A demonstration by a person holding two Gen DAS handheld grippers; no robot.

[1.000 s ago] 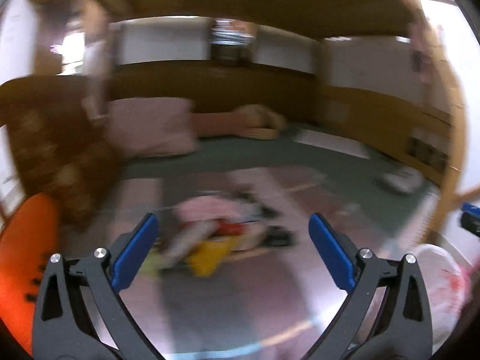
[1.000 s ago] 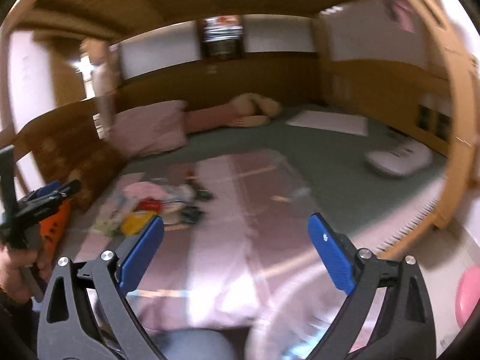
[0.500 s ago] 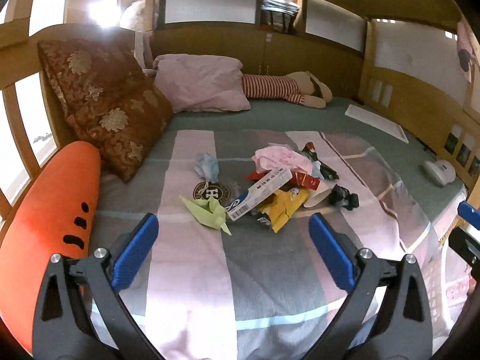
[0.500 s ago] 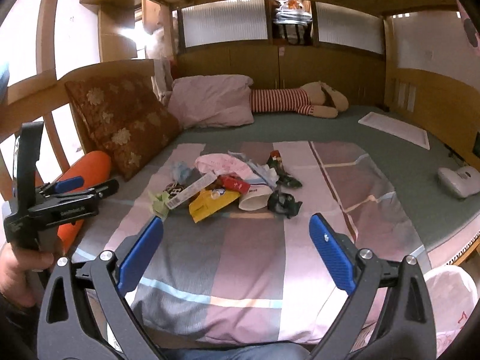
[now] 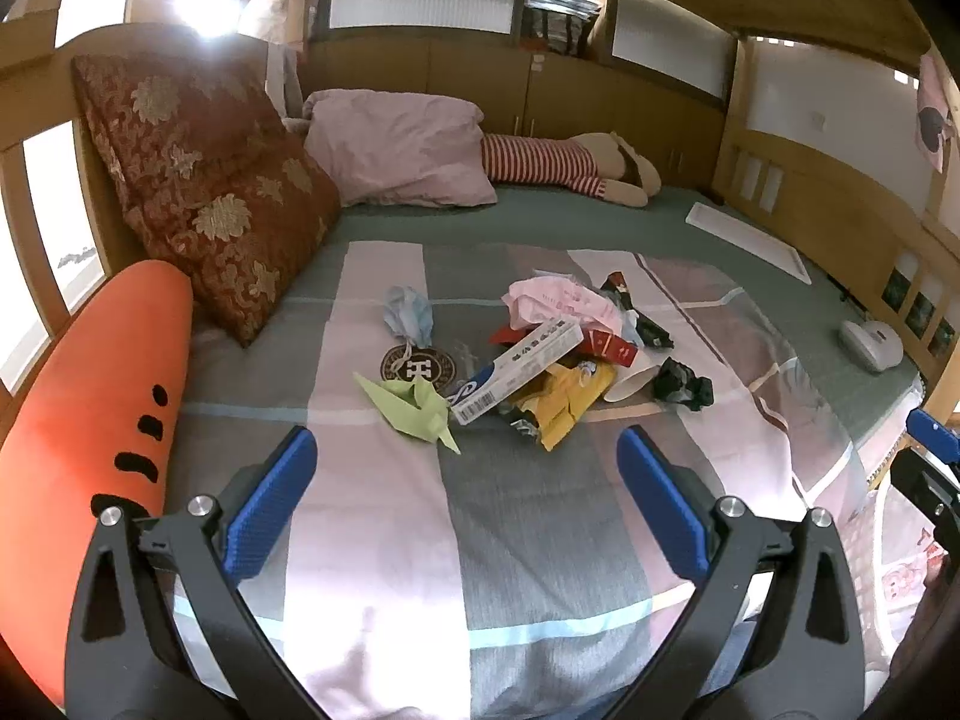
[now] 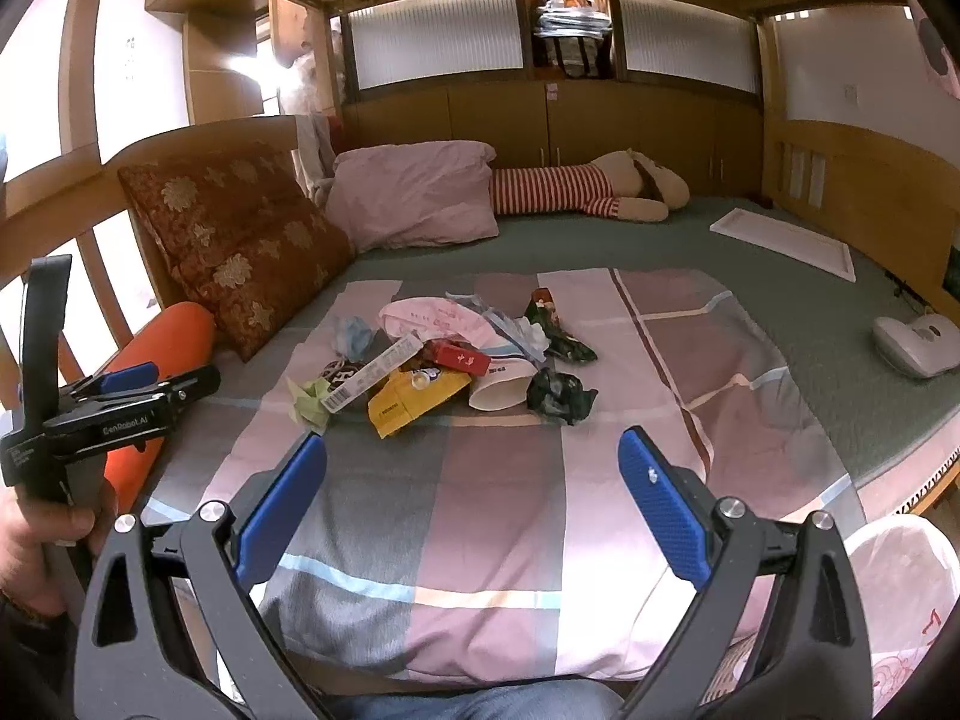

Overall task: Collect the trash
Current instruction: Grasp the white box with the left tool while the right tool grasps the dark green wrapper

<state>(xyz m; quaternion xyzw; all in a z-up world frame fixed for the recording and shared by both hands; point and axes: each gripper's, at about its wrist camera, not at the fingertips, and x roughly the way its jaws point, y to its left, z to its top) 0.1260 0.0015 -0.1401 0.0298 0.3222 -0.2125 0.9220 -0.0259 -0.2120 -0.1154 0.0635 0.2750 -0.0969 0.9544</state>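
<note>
Left wrist view is showing the left gripper hanging with its jaws spread wide and empty over the striped blanket, with an orange carrot pillow lying at the far left and the trash pile sitting mid-bed, well ahead of the fingertips. Right wrist view is showing the right gripper likewise gaping and holding nothing, the trash pile lying ahead between its fingers, and a white bag sitting at the lower right beside the bed.
</note>
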